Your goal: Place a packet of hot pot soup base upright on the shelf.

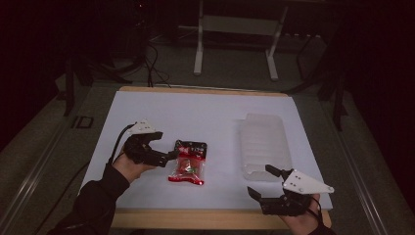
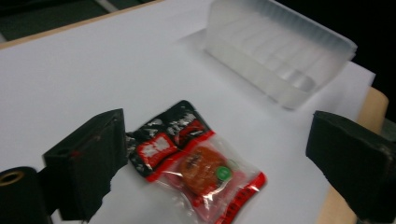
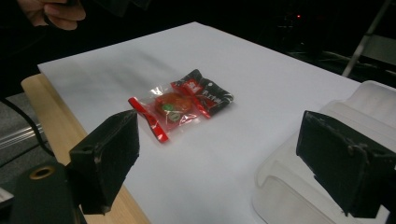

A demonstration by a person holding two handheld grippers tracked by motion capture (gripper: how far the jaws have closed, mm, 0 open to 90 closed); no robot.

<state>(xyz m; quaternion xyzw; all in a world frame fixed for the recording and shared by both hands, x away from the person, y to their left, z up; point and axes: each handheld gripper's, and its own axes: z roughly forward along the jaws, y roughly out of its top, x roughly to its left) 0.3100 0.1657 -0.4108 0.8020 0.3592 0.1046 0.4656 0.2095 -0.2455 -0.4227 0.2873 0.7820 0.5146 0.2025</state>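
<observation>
The snack packet [image 1: 188, 162] lies flat on the white table cover [image 1: 205, 117], left of the middle, with its black end pointing away from the person and its clear red end toward the near edge. The left gripper [image 1: 169, 155] is low just beside the packet's left side, its jaws wide apart and holding nothing; in the left gripper view the left jaw is close to the black corner of the packet [image 2: 194, 163], but it cannot be told whether it touches. The right gripper [image 1: 262, 183] waits near the front edge, well apart from the packet, also wide open and empty, just in front of the translucent plastic tray [image 1: 263, 143]. The step in hand seems to be the grasp of the packet by the left gripper. To do it well, the jaws should come down on both sides of one thin edge and close on the sealed border, not on the round filling, because the film looks slippery and the packet lies flat against the cover. The room is dark, so the print on the packet is not readable, the inside of the tray is hard to make out, and the far jaw tip in the left gripper view is cut off.
</observation>
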